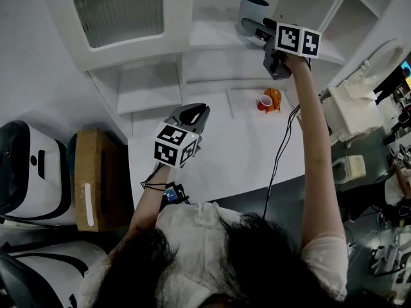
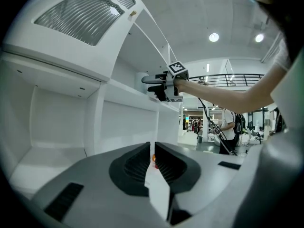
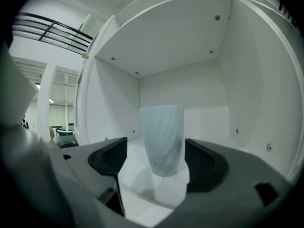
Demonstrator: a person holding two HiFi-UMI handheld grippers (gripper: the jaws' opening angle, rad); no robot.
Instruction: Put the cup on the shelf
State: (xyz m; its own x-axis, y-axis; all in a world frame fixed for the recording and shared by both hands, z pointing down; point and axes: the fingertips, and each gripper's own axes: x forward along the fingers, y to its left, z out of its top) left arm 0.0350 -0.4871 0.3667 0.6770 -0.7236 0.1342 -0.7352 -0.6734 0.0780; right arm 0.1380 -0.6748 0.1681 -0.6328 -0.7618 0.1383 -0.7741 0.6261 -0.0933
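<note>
Most of the job looks done: the cup (image 3: pixel 163 139), pale and ribbed with a twist, stands upright on the floor of the shelf (image 3: pixel 142 196), inside the white compartment that the right claw (image 3: pixel 156 151) reaches into. It sits squarely between that claw's two jaws, with the compartment's back wall further ahead of it.

The right claw is spread wide. Its left jaw stands clearly apart from the cup, with shelf floor showing in the gap. Its right jaw is just beside the cup's wall, and I cannot tell whether it touches. To my eye the cup bears its own weight, so nothing is gripped. What seems left is only to draw the right claw straight back without brushing the cup, which looks tall and narrow at the foot and could tip if clipped.

From the head view, the right claw (image 1: pixel 257 29) is held up at the shelf (image 1: pixel 212 34), with the cup (image 1: pixel 252 10) just beyond its tips.

The left claw (image 2: pixel 153 151) is narrowed to a thin slit and holds nothing. It hangs low over the worktop (image 1: pixel 244 153), well apart from the right claw. A small red cup (image 1: pixel 264 101) stands on the worktop ahead of it, far below the right claw.
</note>
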